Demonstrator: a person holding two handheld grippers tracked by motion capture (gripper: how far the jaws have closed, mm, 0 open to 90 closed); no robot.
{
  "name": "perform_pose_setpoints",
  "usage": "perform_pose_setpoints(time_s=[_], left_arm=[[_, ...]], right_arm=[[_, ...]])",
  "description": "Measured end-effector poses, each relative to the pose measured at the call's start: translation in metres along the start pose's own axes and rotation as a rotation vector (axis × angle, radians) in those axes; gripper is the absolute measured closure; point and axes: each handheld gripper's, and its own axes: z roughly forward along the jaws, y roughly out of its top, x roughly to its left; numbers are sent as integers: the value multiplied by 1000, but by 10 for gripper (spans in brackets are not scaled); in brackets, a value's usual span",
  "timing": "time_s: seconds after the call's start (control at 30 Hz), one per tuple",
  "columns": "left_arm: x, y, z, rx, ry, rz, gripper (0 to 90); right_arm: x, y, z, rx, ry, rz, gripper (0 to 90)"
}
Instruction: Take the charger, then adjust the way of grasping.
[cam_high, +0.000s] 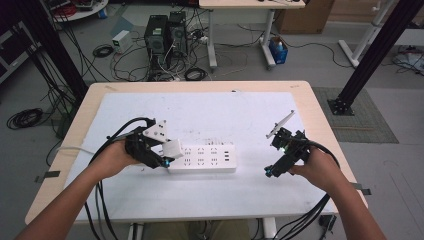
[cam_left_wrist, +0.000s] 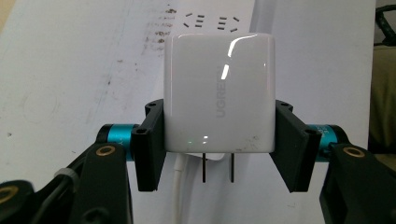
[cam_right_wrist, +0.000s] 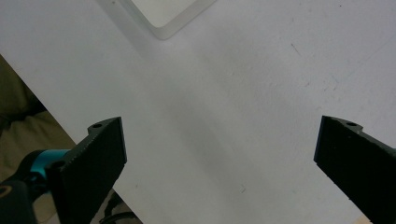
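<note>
A white charger (cam_left_wrist: 218, 93), prongs exposed at 6 o'clock, is clamped by the left gripper (cam_left_wrist: 218, 144) over the power strip (cam_high: 202, 159), while the right gripper's (cam_right_wrist: 219, 163) jaws are held wide apart.

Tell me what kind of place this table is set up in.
Probably a lab or workshop. Desktop computer towers stand on the floor amid loose cables, black metal frame posts flank the table, and a cardboard box sits under another desk.

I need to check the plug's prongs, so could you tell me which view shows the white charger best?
The left gripper view: the white charger sits close up, both prongs visible, clamped by the left gripper. The high view shows it small, above the power strip.
</note>
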Motion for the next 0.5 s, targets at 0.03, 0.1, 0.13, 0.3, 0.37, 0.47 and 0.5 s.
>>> perform_pose_setpoints(time_s=[0.03, 0.1, 0.13, 0.3, 0.37, 0.47, 0.5], left_arm=[[0, 0, 0, 3, 0, 4, 428], [0, 1, 0, 0, 2, -1, 428], [0, 1, 0, -1, 2, 0, 428], [0, 5, 1, -4, 3, 7, 428], [1, 7, 1, -11, 2, 6, 428], [2, 9, 2, -23, 3, 3, 427], [3, 10, 3, -26, 0, 9, 428]], right_arm=[[0, 0, 0, -6, 4, 3, 16], [-1, -1, -1, -18, 6, 20, 16], [-1, -1, -2, -23, 6, 27, 16], [0, -4, -3, -45, 7, 49, 16], [0, -4, -3, -53, 4, 55, 16], [-1, -4, -4, -73, 10, 76, 16], [-1, -4, -4, -82, 14, 77, 16]])
